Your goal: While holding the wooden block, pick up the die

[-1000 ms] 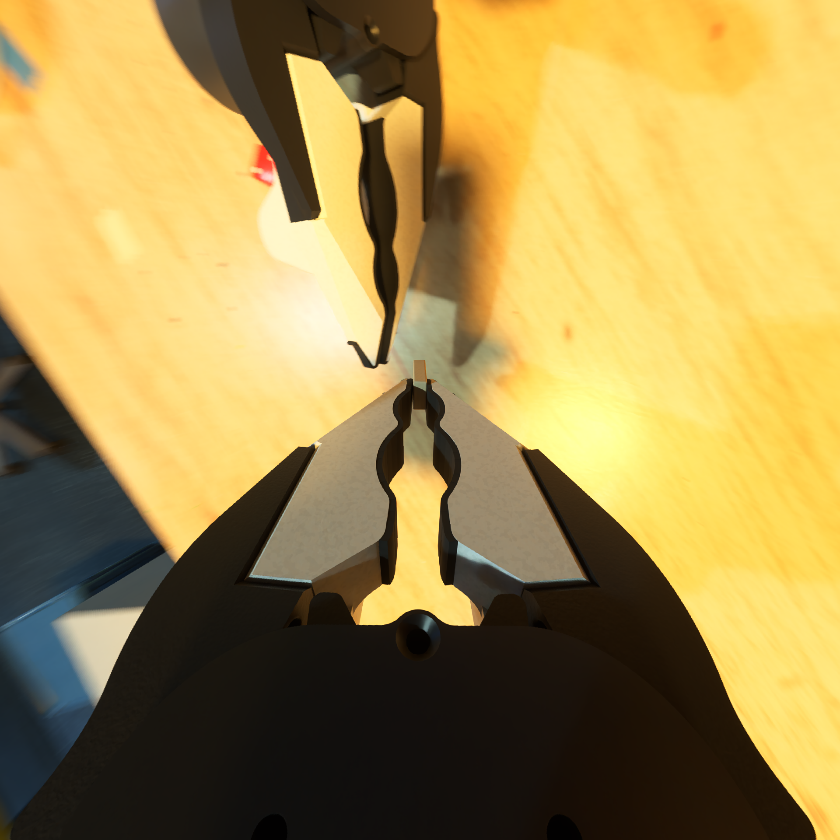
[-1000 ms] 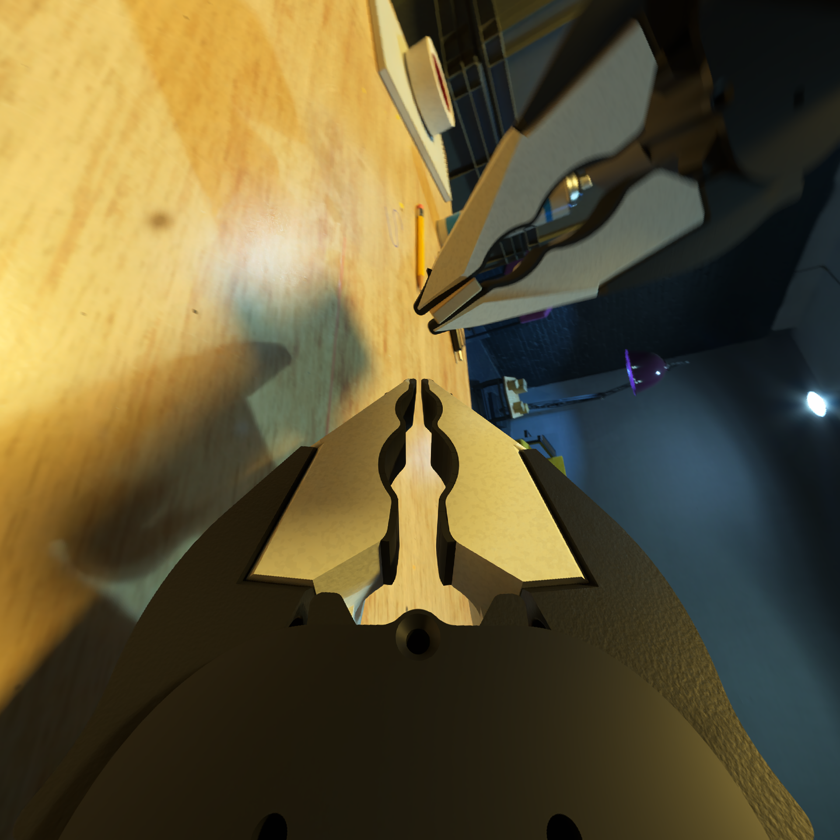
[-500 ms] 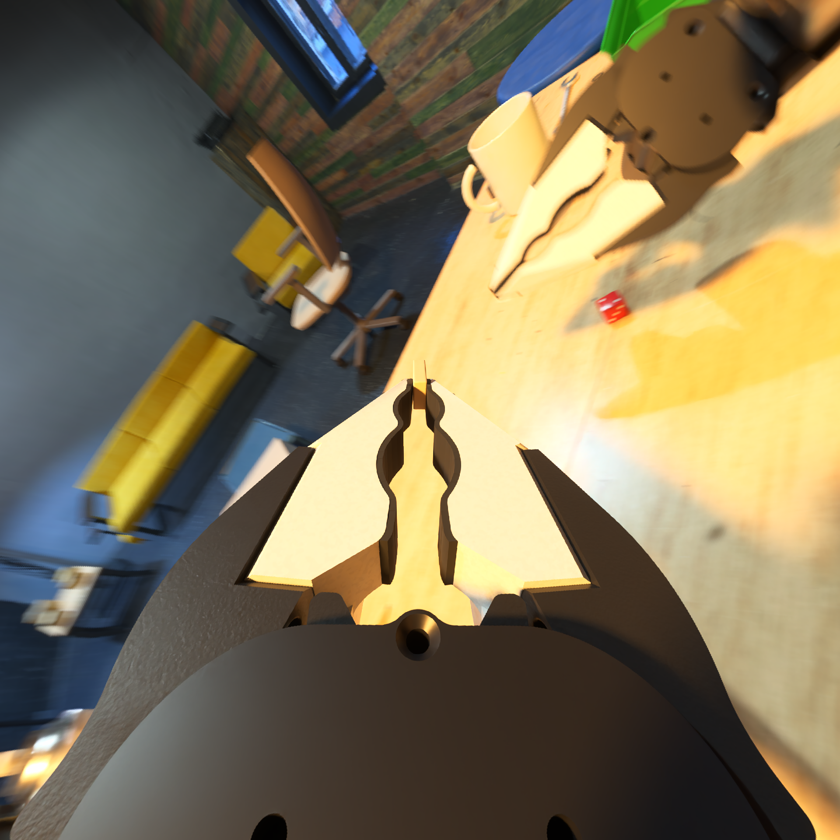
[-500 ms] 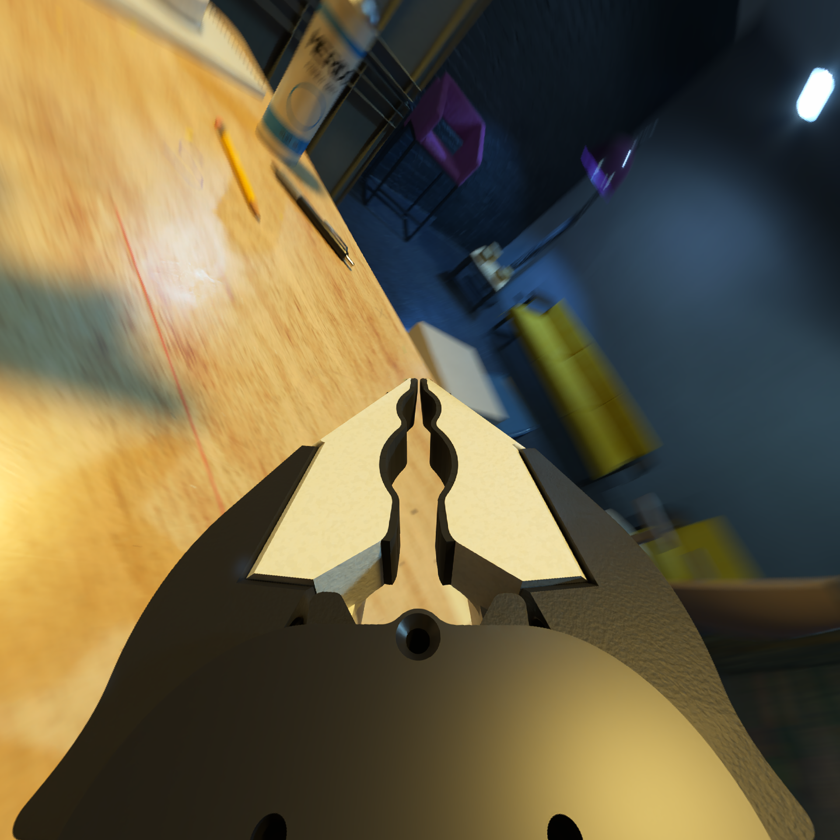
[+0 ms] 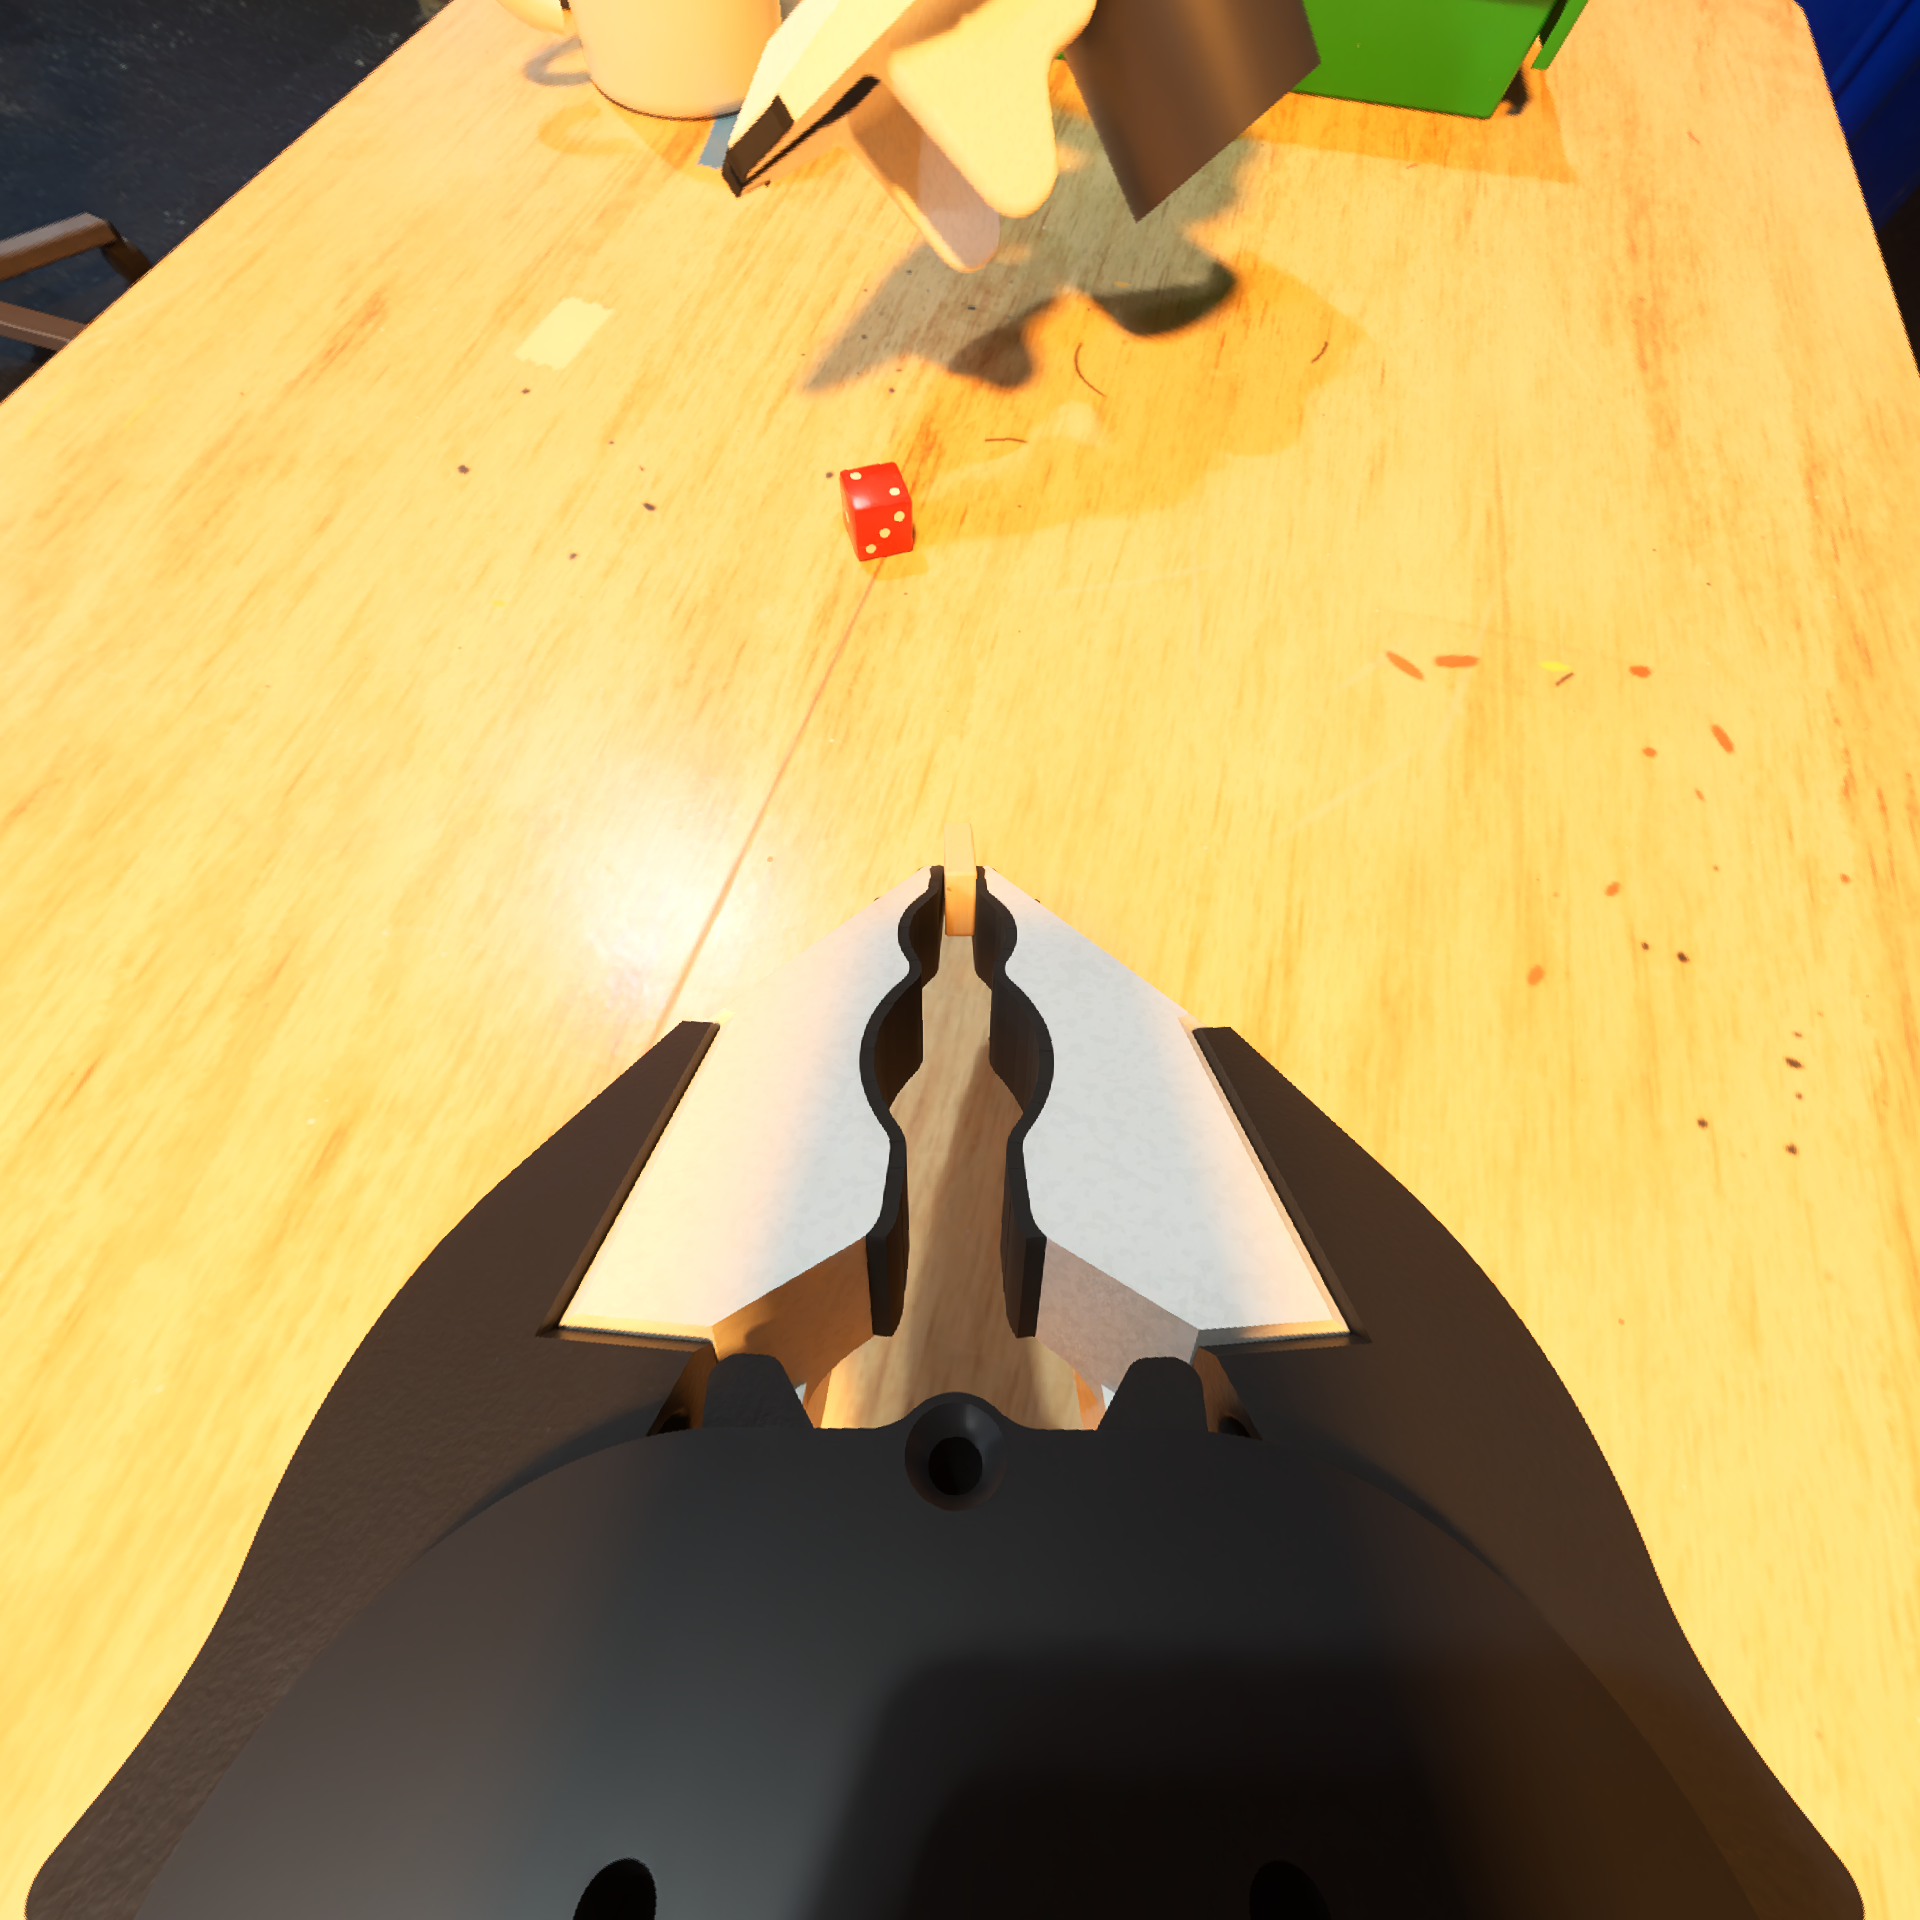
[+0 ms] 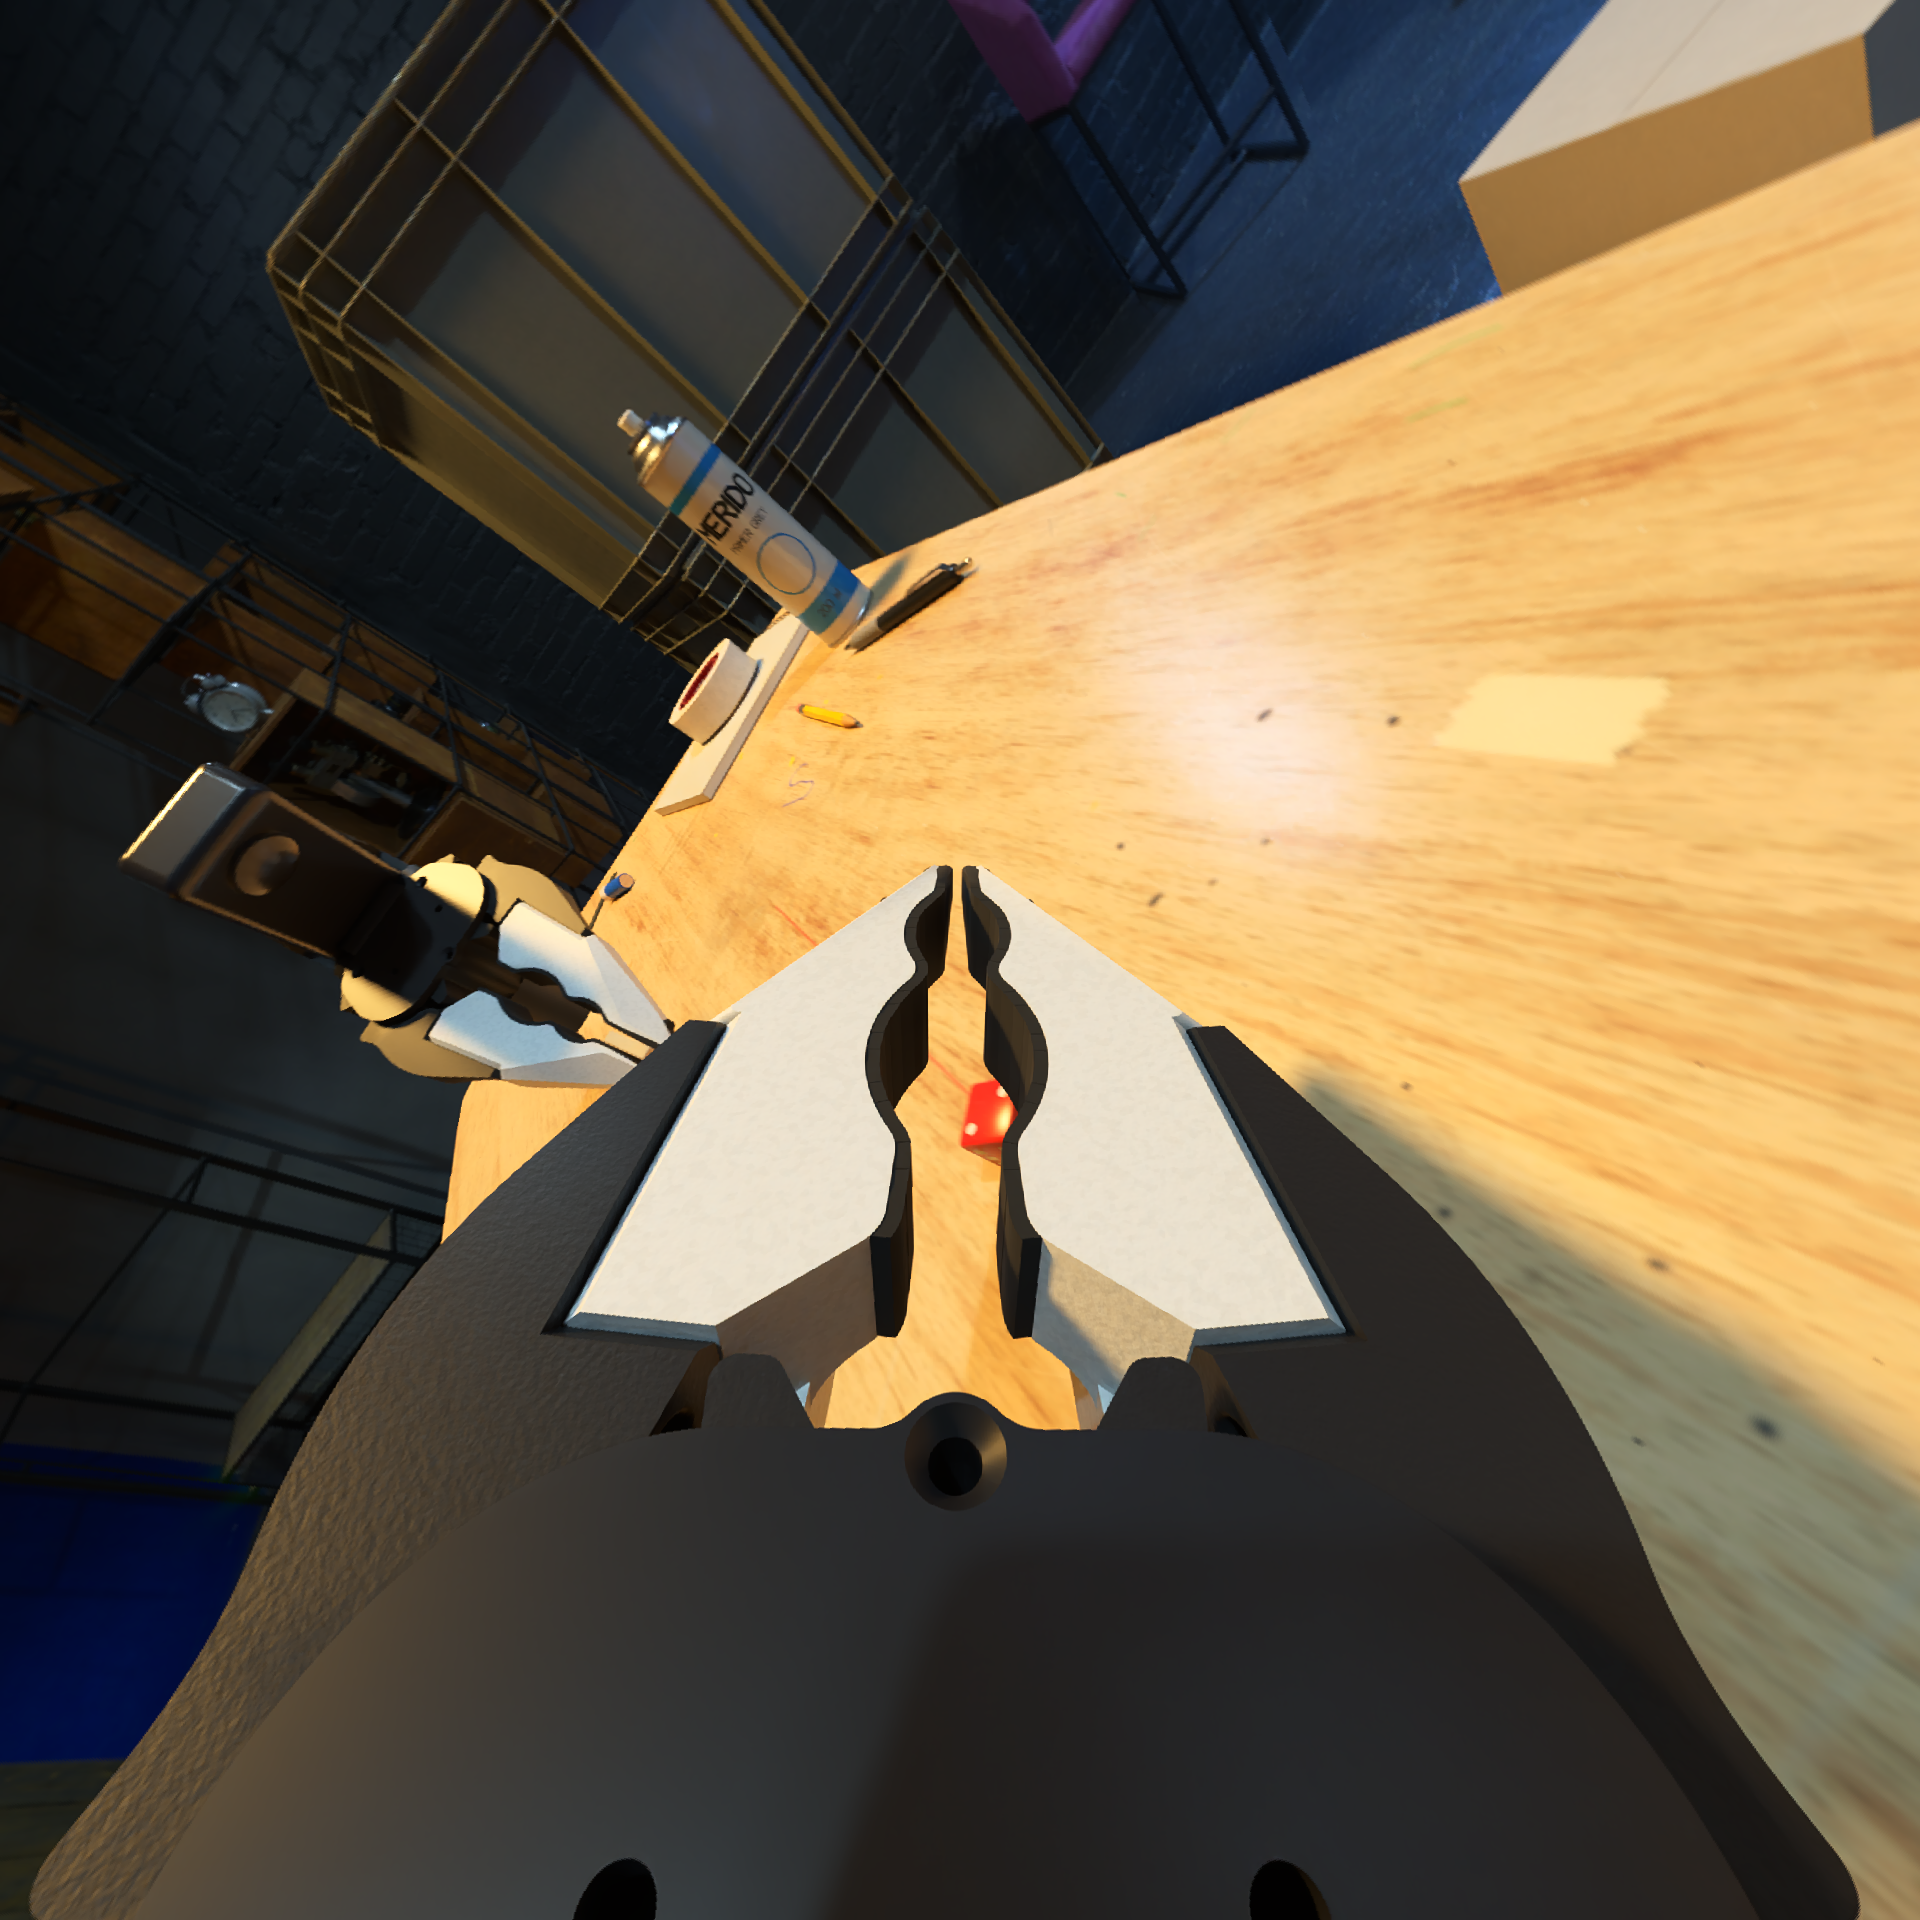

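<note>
Each gripper, left [image 5: 958,883] and right [image 6: 956,883], has a matte black, textured body, two pale wedge-shaped fingers [image 5: 769,1132] with wavy black inner edges, and a central screw hole.

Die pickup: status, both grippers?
Left gripper shut on block. Right gripper shut, empty, above table. Die untouched on table, nothing blocking it.

Cream mug [image 5: 665,52], green box [image 5: 1423,52], spray can [image 6: 748,525], black pen [image 6: 909,603], yellow pencil [image 6: 828,715], tape roll [image 6: 715,691] on white pad [image 6: 727,743]
</note>
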Available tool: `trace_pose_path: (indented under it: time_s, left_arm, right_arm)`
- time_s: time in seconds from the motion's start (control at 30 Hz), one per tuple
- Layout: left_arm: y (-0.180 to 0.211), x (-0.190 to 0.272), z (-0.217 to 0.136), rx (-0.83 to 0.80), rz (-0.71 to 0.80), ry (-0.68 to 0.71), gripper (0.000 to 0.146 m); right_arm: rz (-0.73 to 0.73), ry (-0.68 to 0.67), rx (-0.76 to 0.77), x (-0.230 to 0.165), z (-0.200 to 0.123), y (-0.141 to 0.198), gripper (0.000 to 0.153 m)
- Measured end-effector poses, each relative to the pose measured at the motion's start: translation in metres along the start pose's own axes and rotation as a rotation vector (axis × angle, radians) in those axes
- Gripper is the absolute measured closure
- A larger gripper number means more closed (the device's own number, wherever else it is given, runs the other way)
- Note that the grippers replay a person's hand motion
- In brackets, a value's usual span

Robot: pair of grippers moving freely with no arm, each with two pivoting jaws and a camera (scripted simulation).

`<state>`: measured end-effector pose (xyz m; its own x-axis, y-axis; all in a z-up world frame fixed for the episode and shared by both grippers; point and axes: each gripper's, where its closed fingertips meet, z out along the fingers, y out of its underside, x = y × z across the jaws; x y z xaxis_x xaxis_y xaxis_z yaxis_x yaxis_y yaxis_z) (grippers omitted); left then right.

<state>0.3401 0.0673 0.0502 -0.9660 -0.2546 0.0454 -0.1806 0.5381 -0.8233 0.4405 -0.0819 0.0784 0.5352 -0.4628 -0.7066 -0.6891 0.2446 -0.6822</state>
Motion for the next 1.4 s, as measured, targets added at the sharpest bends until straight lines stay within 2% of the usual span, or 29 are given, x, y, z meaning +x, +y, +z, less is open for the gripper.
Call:
trace_pose_path:
  time_s: [0.1,0.17,0.27,0.33,0.43,0.5,0.53,0.57,0.67,0.77,0.83,0.97,1.07,1.23,1.27,1.33,1.37,1.4]
  left_arm:
    - [0.002,-0.003,0.004,0.003,0.003,-0.025,0.142]
    - [0.005,-0.008,0.004,-0.009,0.019,-0.056,0.142]
    - [0.01,-0.015,0.0,-0.022,0.05,-0.122,0.142]
    - [0.014,-0.02,-0.004,-0.034,0.067,-0.176,0.142]
    - [0.023,-0.023,-0.01,-0.048,0.072,-0.21,0.142]
    - [0.027,-0.022,-0.015,-0.049,0.058,-0.192,0.142]
    - [0.029,-0.022,-0.018,-0.053,0.057,-0.184,0.142]
    - [0.031,-0.023,-0.022,-0.057,0.058,-0.187,0.142]
    - [0.031,-0.028,-0.037,-0.043,0.051,-0.209,0.142]
    - [0.028,-0.035,-0.054,-0.004,0.031,-0.226,0.142]
    - [0.025,-0.042,-0.067,0.028,0.004,-0.248,0.142]
    - [0.01,-0.05,-0.083,0.215,-0.079,-0.263,0.142]
    - [0.012,-0.053,-0.088,0.211,-0.098,-0.262,0.142]
    - [0.016,-0.047,-0.097,0.186,-0.065,-0.236,0.142]
    - [0.019,-0.046,-0.098,0.176,-0.063,-0.223,0.142]
    - [0.026,-0.048,-0.102,0.154,-0.06,-0.225,0.142]
    - [0.028,-0.049,-0.104,0.151,-0.062,-0.226,0.142]
    - [0.029,-0.05,-0.106,0.158,-0.068,-0.219,0.142]
  right_arm:
    - [0.009,0.07,-0.035,0.022,0.0,0.01,0.148]
    - [-0.011,0.15,-0.09,0.038,-0.001,0.02,0.136]
    - [0.011,0.129,-0.069,0.04,-0.003,0.017,0.125]
    - [-0.009,0.169,-0.071,0.044,-0.006,0.016,0.117]
    - [-0.074,0.26,-0.103,0.053,-0.017,0.015,0.089]
    - [-0.133,0.372,-0.104,0.061,-0.03,0.009,0.067]
    - [-0.168,0.418,-0.099,0.061,-0.037,0.004,0.058]
    - [-0.203,0.452,-0.088,0.059,-0.044,-0.002,0.056]
    - [-0.341,0.517,-0.031,0.036,-0.056,-0.024,0.06]
    - [-0.506,0.36,-0.061,-0.015,-0.034,-0.017,0.087]
    - [-0.573,0.281,-0.207,-0.032,-0.009,0.009,0.1]
    - [-0.73,0.375,-0.549,-0.01,0.017,0.057,0.109]
    - [-0.81,0.468,-0.725,0.013,0.011,0.074,0.116]
    - [-0.732,0.532,-0.737,0.028,-0.014,0.069,0.115]
    - [-0.728,0.577,-0.74,0.034,-0.024,0.065,0.115]
    - [-0.753,0.792,-0.773,0.05,-0.052,0.052,0.114]
    - [-0.775,0.84,-0.801,0.052,-0.059,0.051,0.114]
    - [-0.799,0.815,-0.798,0.048,-0.057,0.051,0.114]
